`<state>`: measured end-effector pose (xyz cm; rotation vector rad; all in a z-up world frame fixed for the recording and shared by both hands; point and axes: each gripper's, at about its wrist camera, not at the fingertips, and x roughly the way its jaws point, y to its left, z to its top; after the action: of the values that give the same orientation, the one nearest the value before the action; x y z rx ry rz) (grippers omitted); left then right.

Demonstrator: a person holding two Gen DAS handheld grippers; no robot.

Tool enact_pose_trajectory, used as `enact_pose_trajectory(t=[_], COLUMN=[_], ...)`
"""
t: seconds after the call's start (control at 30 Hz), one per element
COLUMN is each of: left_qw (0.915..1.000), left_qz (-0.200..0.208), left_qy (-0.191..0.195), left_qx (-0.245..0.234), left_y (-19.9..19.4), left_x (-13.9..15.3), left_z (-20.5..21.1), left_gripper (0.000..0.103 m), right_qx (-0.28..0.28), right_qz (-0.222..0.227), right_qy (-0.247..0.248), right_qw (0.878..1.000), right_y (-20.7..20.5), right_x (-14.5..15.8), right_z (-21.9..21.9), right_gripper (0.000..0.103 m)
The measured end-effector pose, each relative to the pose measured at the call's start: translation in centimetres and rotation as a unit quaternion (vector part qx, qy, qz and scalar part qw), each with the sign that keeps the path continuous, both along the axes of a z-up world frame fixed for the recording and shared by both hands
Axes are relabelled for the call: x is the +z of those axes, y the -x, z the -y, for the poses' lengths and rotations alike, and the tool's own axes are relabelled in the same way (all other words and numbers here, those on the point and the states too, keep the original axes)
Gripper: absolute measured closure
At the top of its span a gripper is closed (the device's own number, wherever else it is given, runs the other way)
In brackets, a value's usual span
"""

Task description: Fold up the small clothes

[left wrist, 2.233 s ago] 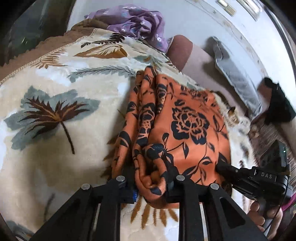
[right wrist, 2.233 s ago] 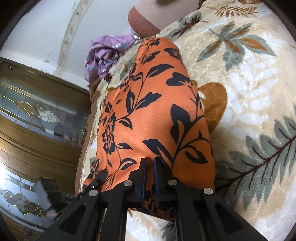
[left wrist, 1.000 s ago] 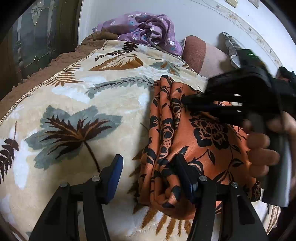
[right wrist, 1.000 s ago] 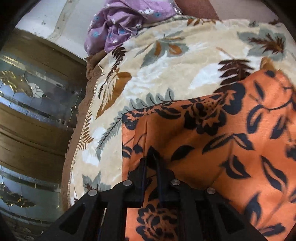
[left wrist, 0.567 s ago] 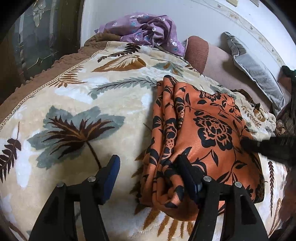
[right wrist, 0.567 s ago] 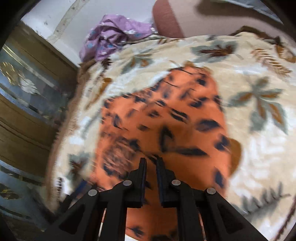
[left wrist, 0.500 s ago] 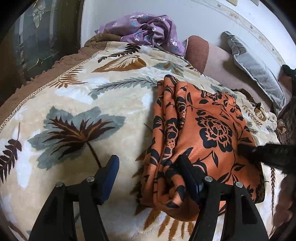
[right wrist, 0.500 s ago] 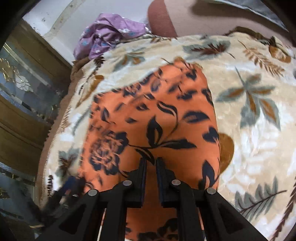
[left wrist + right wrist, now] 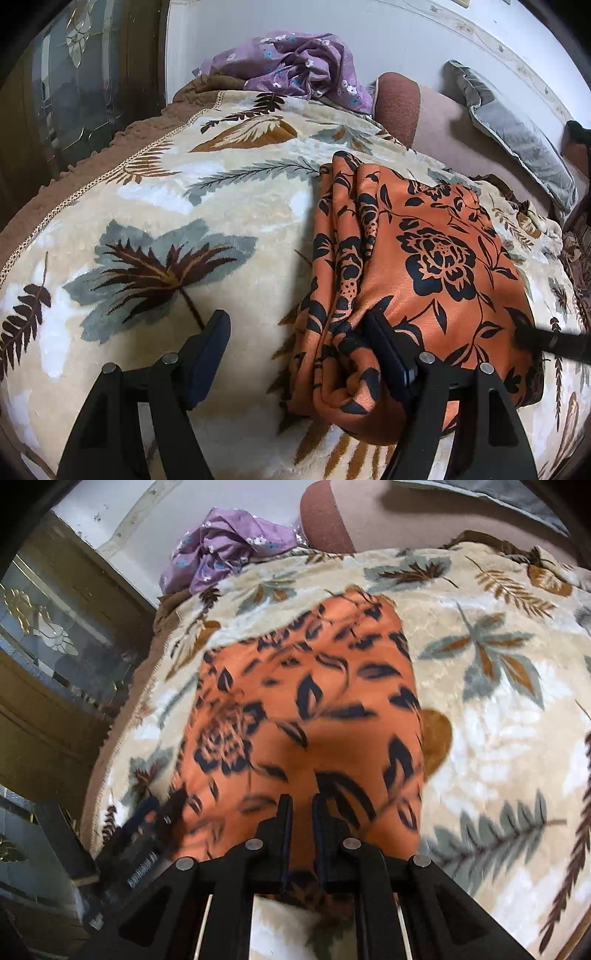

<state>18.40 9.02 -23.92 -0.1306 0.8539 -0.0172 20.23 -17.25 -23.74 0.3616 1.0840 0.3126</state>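
The folded orange garment with black floral print [image 9: 424, 266] lay on the cream leaf-patterned plush blanket [image 9: 184, 206], long axis running away toward the white wall [image 9: 369, 33]. The left gripper [image 9: 299, 354] was spread wide; the right gripper [image 9: 300, 812] was nearly closed, fabric between its tips.

the left claw [image 9: 297, 350] is matte black plastic, with two angular fingers [image 9: 207, 350] that widen toward the base into braced frames with triangular cut-outs. each finger carries dark blue pads on its inner face and two round silver screw heads on top. the right claw [image 9: 299, 814] is the same black build: flat narrow fingers [image 9: 283, 823] edged with blue pads, four silver screws across the frame, and open slots in the struts below. no skin or sleeve shows.
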Motion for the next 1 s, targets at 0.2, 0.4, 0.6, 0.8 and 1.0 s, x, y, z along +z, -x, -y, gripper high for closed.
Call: enact_pose_trajectory(t=[0.2, 0.4, 0.6, 0.8, 1.0], left_qw=[0.9999, 0.9994, 0.9987, 0.9928, 0.9905], left_qz=[0.002, 0.009, 0.007, 0.025, 0.042], left_qy=[-0.010, -0.032, -0.051, -0.113, -0.127], left_qx=[0.009, 0.009, 0.002, -0.028, -0.034], left_y=[-0.1, 0.3, 1.5, 4.0, 7.3], left_x=[-0.2, 0.2, 1.3, 3.2, 6.3], left_z=[0.0, 0.3, 0.8, 2.4, 3.3], left_gripper=[0.018, 0.017, 0.017, 0.017, 0.017], right_qx=[0.000, 0.004, -0.009, -0.037, -0.043], right_qz=[0.007, 0.014, 0.043, 0.075, 0.096], right_qy=[-0.027, -0.055, -0.056, -0.086, -0.112], right_qw=[1.000, 0.998, 0.997, 0.993, 0.988], right_y=[-0.9, 0.9, 5.1, 9.3, 11.9], right_x=[-2.1, -0.6, 1.0, 2.2, 4.0], right_z=[0.3, 2.2, 4.6, 7.5, 8.7], right_gripper=[0.089, 0.089, 0.067, 0.027, 0.027])
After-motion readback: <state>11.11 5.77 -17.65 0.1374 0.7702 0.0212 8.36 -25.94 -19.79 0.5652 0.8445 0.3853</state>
